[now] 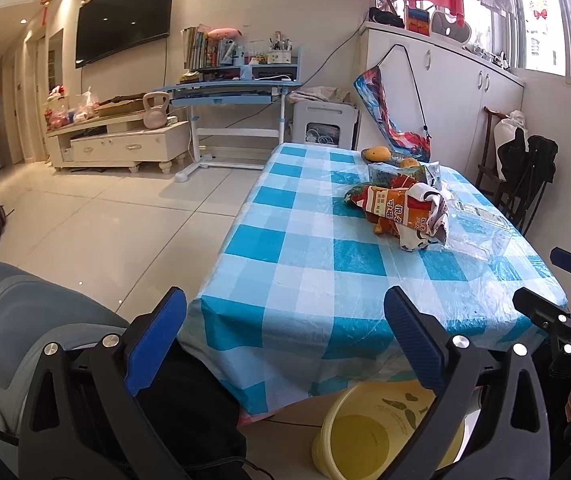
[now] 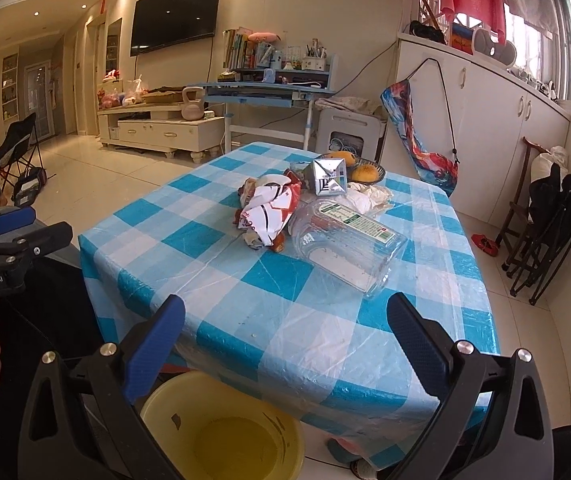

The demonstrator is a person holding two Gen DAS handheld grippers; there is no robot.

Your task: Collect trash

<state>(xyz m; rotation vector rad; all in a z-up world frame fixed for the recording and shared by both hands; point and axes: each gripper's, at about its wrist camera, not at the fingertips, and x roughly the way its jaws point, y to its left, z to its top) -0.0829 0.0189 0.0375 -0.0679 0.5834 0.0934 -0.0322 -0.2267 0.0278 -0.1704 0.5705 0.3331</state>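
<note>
Nearest the cameras, the left gripper (image 1: 285, 336) and the right gripper (image 2: 285, 336) are both hovering with their blue pads spread wide apart and nothing between them, held back from the near edge of the table (image 2: 245, 312), which is wearing a glossy blue-checked plastic cover. Just below that edge the yellow bin (image 2: 221, 436) is sitting on the floor, partly tucked under the overhanging cloth, and it is looking empty. The trash is lying well in from the edge, toward the far middle: a crumpled snack wrapper (image 2: 269, 212) touching a clear plastic bottle (image 2: 345, 244) lying on its side, a silver foil carton (image 2: 327, 176) behind them and a wad of white paper (image 2: 365, 196) beside the bottle. The bottle is probably the risky one, since it is smooth and round and is likely to roll or squirt out of a pinch on that slick cover, perhaps off the right side, where the edge is closest. Reaching for the carton is risking a knock to the fruit bowl (image 2: 365, 170) just behind it. Dragging anything may be pulling the loose cover along. Open room is lying across the bare near half of the table, giving a clear path back to the bin.
</note>
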